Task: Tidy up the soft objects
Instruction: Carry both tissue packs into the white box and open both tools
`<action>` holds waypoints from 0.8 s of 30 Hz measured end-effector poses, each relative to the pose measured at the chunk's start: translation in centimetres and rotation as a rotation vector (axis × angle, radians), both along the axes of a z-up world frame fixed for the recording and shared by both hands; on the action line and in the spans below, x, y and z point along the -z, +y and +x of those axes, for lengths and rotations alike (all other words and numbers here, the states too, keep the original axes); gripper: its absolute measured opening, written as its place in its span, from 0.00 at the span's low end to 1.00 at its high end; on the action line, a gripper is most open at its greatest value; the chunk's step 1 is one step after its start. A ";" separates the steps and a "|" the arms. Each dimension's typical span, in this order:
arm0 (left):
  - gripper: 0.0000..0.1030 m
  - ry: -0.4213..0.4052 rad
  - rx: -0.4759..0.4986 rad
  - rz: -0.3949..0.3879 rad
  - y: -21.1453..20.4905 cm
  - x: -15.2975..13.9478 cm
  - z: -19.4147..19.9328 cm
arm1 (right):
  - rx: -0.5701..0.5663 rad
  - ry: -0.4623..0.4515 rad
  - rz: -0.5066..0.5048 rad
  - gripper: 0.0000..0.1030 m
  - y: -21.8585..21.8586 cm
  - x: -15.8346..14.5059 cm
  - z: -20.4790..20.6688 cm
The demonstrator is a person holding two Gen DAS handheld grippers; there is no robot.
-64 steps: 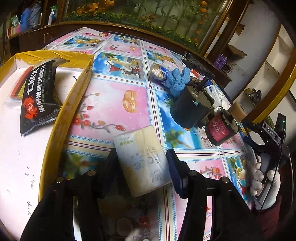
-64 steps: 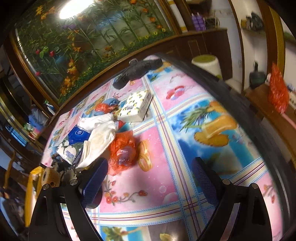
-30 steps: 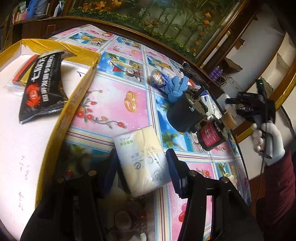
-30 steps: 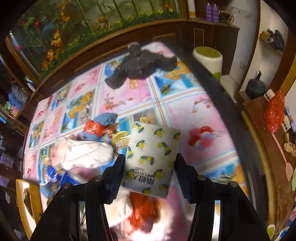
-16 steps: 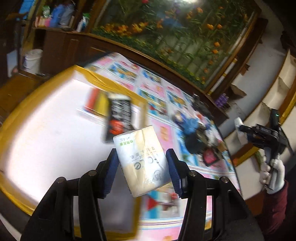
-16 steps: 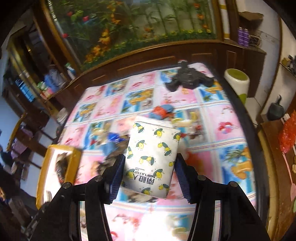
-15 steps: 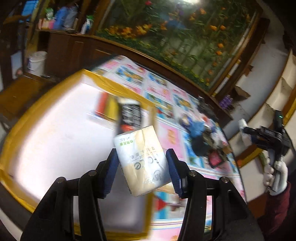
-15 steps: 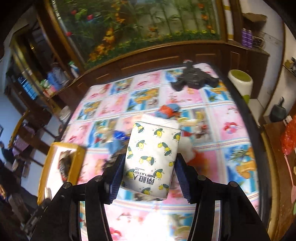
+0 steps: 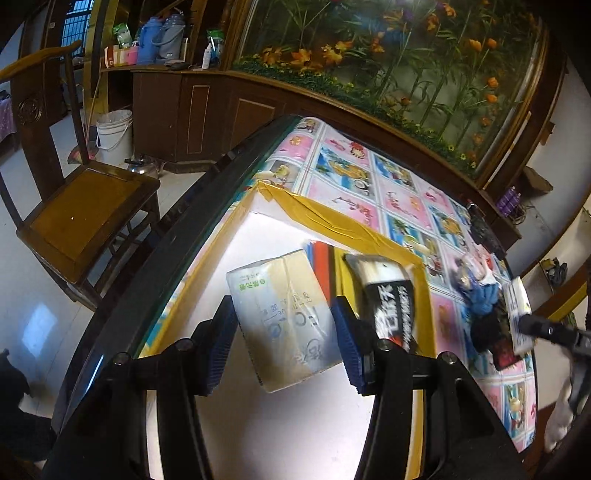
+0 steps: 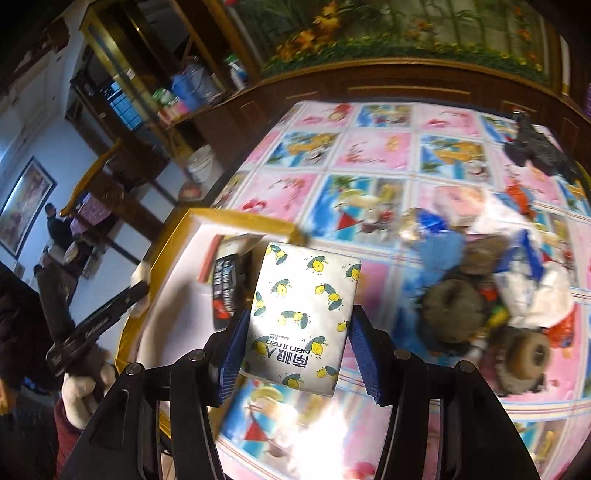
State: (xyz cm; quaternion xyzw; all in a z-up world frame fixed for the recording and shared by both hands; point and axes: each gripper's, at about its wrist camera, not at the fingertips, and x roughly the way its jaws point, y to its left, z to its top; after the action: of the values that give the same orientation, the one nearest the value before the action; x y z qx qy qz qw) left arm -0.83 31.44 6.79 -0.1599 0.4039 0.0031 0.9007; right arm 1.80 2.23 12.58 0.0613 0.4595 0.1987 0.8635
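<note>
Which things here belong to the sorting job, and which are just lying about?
Job:
- cream tissue pack in the left gripper
- lemon-print tissue pack in the right gripper
- yellow-edged box
- pile of soft things on the table

Lying about:
- wooden chair
- white bucket
- flasks

Table (image 9: pixel 334 155), cartoon-print cloth — yellow-taped white box (image 9: pixel 332 218) at edge, mixed clutter pile (image 10: pixel 491 295) beside.
</note>
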 end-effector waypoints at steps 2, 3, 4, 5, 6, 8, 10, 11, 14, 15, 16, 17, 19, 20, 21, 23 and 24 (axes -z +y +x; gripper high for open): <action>0.49 0.024 0.001 -0.022 0.5 0.8 1.6 | -0.010 0.007 -0.001 0.52 0.7 0.3 0.6; 0.49 0.038 -0.005 -0.035 0.8 1.3 2.5 | -0.023 0.016 -0.002 0.52 1.7 0.9 1.8; 0.49 0.052 -0.008 -0.049 1.2 1.8 3.4 | -0.032 0.023 -0.003 0.52 2.4 1.2 2.5; 0.49 0.063 -0.011 -0.062 1.3 2.2 4.0 | -0.037 0.031 -0.005 0.52 3.3 1.7 3.5; 0.49 0.073 -0.015 -0.073 1.6 2.6 4.7 | -0.047 0.044 -0.011 0.52 4.8 2.5 5.2; 0.49 0.082 -0.030 -0.056 1.8 3.2 6.0 | -0.053 0.049 -0.020 0.52 5.5 2.8 6.1; 0.50 0.074 -0.025 -0.052 1.6 3.3 6.9 | -0.052 0.055 -0.043 0.52 7.1 3.7 8.0; 0.50 0.068 -0.023 -0.051 1.5 3.3 7.2 | -0.051 0.063 -0.052 0.52 7.7 4.0 9.0; 0.52 0.059 -0.018 -0.051 1.5 3.2 7.9 | -0.046 0.082 -0.076 0.52 9.3 5.0 11.6; 0.53 0.058 -0.009 -0.053 1.4 3.2 7.9 | -0.044 0.089 -0.085 0.52 9.8 5.4 12.4; 0.56 0.055 0.004 -0.056 1.3 3.2 7.8 | -0.041 0.095 -0.090 0.52 10.1 5.6 12.9; 0.57 0.055 0.016 -0.063 1.4 3.0 7.7 | -0.037 0.104 -0.095 0.52 11.0 6.3 13.9; 0.60 0.061 0.032 -0.082 1.5 2.9 7.5 | -0.036 0.107 -0.099 0.52 11.4 6.6 14.0; 0.60 0.066 0.033 -0.092 1.6 2.8 7.4 | -0.035 0.109 -0.102 0.53 11.7 6.8 14.4; 0.60 0.069 0.034 -0.102 1.8 2.6 7.2 | -0.034 0.107 -0.106 0.54 12.3 7.1 14.6; 0.60 0.060 0.028 -0.119 2.1 2.1 6.8 | -0.023 0.095 -0.113 0.55 12.9 7.5 14.3; 0.60 0.054 0.021 -0.122 2.2 1.9 6.5 | -0.023 0.095 -0.113 0.57 12.9 7.5 14.3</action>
State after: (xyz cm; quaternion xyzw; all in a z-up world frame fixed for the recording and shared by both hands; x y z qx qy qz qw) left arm 5.69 33.67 4.93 -0.2099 0.4293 -0.0266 0.8780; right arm 16.12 15.12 5.11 0.0167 0.5112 0.1791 0.8405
